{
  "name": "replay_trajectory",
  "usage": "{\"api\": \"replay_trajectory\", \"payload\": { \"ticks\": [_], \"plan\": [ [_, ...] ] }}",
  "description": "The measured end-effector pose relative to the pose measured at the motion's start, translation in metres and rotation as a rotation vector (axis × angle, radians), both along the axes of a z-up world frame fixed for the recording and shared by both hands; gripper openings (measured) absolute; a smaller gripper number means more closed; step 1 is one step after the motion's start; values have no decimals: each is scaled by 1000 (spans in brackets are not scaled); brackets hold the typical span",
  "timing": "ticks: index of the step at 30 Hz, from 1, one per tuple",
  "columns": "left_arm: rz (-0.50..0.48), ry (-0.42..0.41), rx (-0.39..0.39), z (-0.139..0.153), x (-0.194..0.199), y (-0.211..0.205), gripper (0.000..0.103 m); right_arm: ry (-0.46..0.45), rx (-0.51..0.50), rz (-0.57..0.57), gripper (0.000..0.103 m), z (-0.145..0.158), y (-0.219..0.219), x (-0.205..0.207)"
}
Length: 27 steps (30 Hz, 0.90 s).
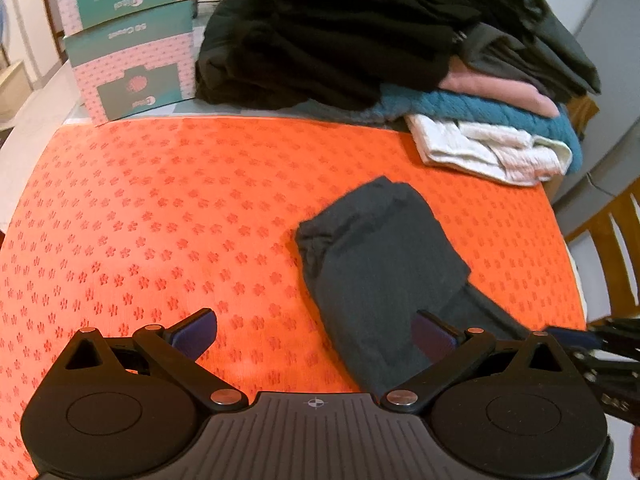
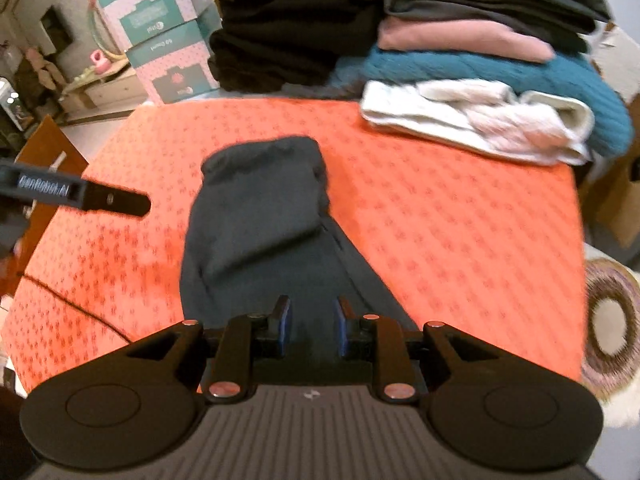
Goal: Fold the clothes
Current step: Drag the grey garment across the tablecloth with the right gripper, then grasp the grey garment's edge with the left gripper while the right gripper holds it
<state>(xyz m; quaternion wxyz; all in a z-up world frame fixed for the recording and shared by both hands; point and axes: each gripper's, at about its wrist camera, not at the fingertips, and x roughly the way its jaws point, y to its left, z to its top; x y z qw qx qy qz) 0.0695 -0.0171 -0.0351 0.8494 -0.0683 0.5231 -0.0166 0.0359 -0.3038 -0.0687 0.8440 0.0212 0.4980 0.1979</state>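
- Orange patterned mat (image 1: 160,208) covers the table and serves as the folding surface; behind it, at the far edge, stand two pink-and-teal boxes (image 1: 132,44) and a heap of black clothes (image 1: 320,40).
- At the far right corner sits a stack of folded clothes (image 1: 500,120) — white at the bottom, then teal knit, pink and dark grey above.
- On the mat lies the dark grey garment (image 2: 260,220), a long narrow piece with its far end already doubled back over itself, while the near end runs toward the right gripper and out of sight beneath it.
- Left gripper (image 1: 316,334) hangs over the near part of the mat with its jaws spread wide and nothing between them; its right-hand pad shows against the garment's edge, though I cannot tell whether it touches the cloth.
- Right gripper (image 2: 311,326) hovers over the garment's near part, jaws a little apart and gripping nothing that I can see; the cloth lies below the gap.
- Judging by this, one fold is laid and the garment has been let go — the piece is partly folded, not yet compact enough for the stack.
- Next move likely calls for taking the near end with both grippers at the two corners, lifting evenly and laying it over the doubled part; slack, thin cloth may slip or bunch if only one layer is pinched.
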Motion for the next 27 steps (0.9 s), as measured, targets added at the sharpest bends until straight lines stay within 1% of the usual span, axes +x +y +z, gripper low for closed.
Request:
{"api": "replay_trajectory", "payload": {
  "ticks": [7, 14, 15, 16, 17, 22, 25, 27],
  "plan": [
    [49, 24, 7, -5, 11, 7, 103, 13, 45, 20, 26, -20, 17, 58],
    [67, 36, 17, -6, 20, 10, 103, 49, 61, 48, 26, -40, 27, 89],
    [68, 35, 16, -5, 21, 9, 103, 58, 64, 54, 22, -42, 29, 91],
    [69, 34, 13, -5, 22, 9, 103, 59, 66, 58, 11, -42, 30, 92],
    [70, 33, 9, -3, 23, 9, 103, 58, 70, 62, 7, -41, 32, 92],
    [81, 16, -51, 8, 24, 9, 103, 6, 126, 97, 5, -16, 45, 77],
    [76, 1, -84, 15, 24, 6, 103, -30, 164, 146, 5, 0, 65, 60],
    [64, -5, -100, 17, 24, 4, 103, -53, 167, 189, 5, 8, 82, 48]
  ]
}}
